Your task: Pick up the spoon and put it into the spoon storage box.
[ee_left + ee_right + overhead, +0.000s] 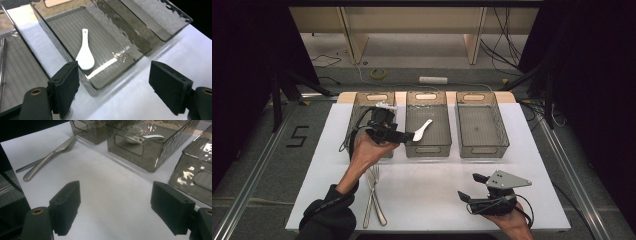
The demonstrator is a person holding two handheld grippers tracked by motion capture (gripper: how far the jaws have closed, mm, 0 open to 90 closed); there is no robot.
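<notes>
We judge this to be a sorting job: cutlery goes into three smoky translucent plastic bins lined up across the upper middle of the high view. The white ceramic soup spoon [422, 129] lies on the ribbed floor of the middle bin [428, 150], bowl toward the near wall, and our left gripper [396, 135] hovers at that bin's near left corner with its jaws spread wide and nothing between them. So the spoon step looks finished to us.

The next move likely calls for bringing that hand down toward the lower left of the frame, where a stainless steel fork [374, 176] and a steel knife [370, 200] lie together on the white tabletop [432, 195], and closing on one handle.

Our right gripper [472, 187] rests low at the lower right, jaws also parted and empty.

The left gripper view gives us the spoon [85, 53] whole, apart from the bin walls. The right gripper view shows the fork and knife [47, 158] at its upper left, handles touching.
</notes>
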